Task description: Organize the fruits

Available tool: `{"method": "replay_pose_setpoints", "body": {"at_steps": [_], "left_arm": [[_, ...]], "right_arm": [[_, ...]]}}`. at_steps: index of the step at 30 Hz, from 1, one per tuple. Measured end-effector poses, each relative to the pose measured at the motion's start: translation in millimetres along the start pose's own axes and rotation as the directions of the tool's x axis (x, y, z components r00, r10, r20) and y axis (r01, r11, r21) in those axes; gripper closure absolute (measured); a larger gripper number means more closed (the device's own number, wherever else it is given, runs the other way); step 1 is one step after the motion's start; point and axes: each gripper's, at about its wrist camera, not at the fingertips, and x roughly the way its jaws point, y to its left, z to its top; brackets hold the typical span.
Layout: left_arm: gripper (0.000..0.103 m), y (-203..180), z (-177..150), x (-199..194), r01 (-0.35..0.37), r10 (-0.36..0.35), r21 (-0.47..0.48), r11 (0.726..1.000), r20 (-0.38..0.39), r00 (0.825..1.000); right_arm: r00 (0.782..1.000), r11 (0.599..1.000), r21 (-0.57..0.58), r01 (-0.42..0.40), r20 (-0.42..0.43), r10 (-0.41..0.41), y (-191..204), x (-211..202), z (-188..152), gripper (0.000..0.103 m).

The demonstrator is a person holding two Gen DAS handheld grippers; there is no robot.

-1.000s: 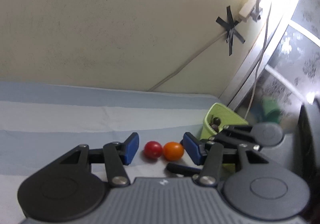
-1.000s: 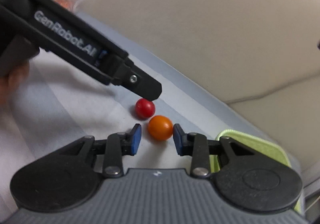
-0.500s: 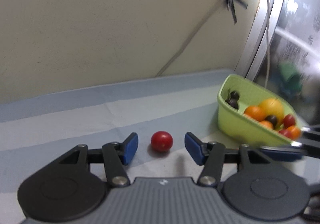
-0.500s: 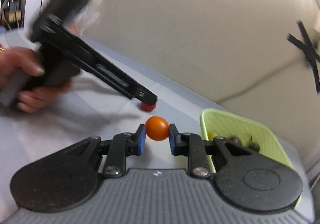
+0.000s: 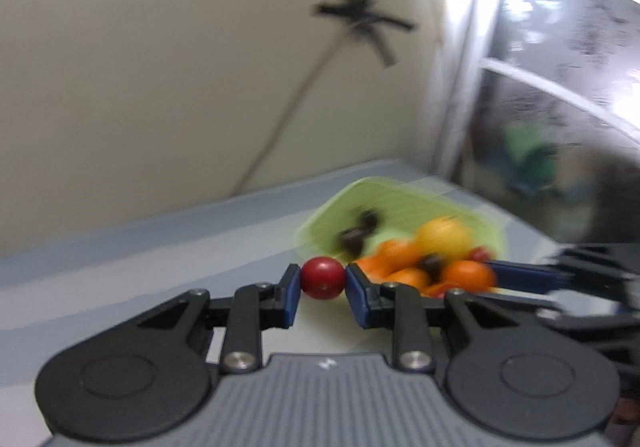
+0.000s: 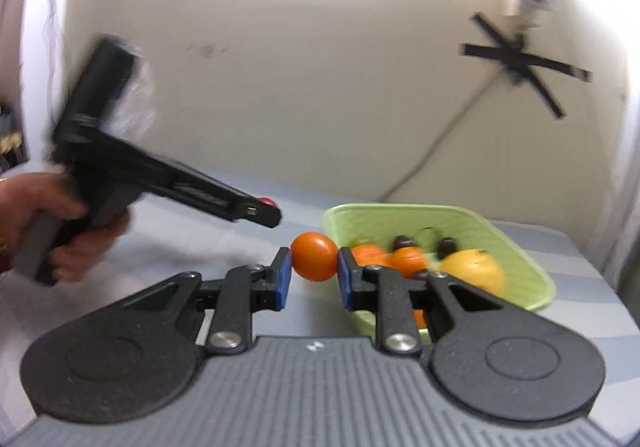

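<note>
My left gripper (image 5: 322,284) is shut on a red cherry tomato (image 5: 322,277) and holds it above the table, just in front of the green basket (image 5: 384,195). My right gripper (image 6: 313,274) is shut on an orange tomato (image 6: 313,256) beside the basket's (image 6: 528,263) near left corner. The basket holds several orange, yellow, red and dark fruits. In the right wrist view the left gripper (image 6: 256,211) comes in from the left with the red tomato (image 6: 265,201) at its tip. In the left wrist view the right gripper's fingers (image 5: 524,276) reach over the basket with the orange tomato (image 5: 468,274).
The table (image 6: 580,271) has a pale blue and white striped cloth. A cream wall (image 5: 160,87) stands behind, with a cable taped by black strips (image 6: 524,63). A window frame (image 5: 456,95) rises at the right. A hand (image 6: 44,207) holds the left gripper.
The left gripper has shut on the red tomato and lifted it toward the basket. The right gripper has carried the orange tomato closer to the basket.
</note>
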Motion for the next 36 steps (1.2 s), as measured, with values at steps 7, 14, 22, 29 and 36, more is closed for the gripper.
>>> {"method": "replay_pose_setpoints", "body": {"at_steps": [7,14,22,29,36], "left_arm": [[0.076,-46.3,15.2,40.1,0.034,-0.032,0.06,0.998,-0.032,0.999],[0.067,-57.2,19.8,46.0,-0.016,0.016,-0.011,1.0,-0.021,1.0],[0.059,-72.5,-1.4,-32.1,-0.043,0.063,-0.206,0.978,0.088,0.994],[0.055,-115.5,-61.2,-58.9,-0.105,0.111,-0.266,0.958,0.008,0.994],[0.048,-142.3,-93.7,-76.2,-0.167,0.165,-0.237,0.957,-0.026,0.986]], "right_arm": [[0.994,0.989,0.11,0.103,0.015,-0.105,-45.9,0.0,-4.2,0.076],[0.993,0.977,0.182,0.109,0.015,-0.113,-67.7,-3.8,-15.5,0.061],[0.99,0.96,0.273,0.069,0.098,-0.099,-87.3,-54.3,-32.0,0.061],[0.999,0.922,0.386,-0.01,0.048,-0.009,-86.1,-87.3,-69.8,0.061],[0.995,0.863,0.503,-0.041,-0.054,0.079,-69.9,-95.8,-95.6,0.061]]}}
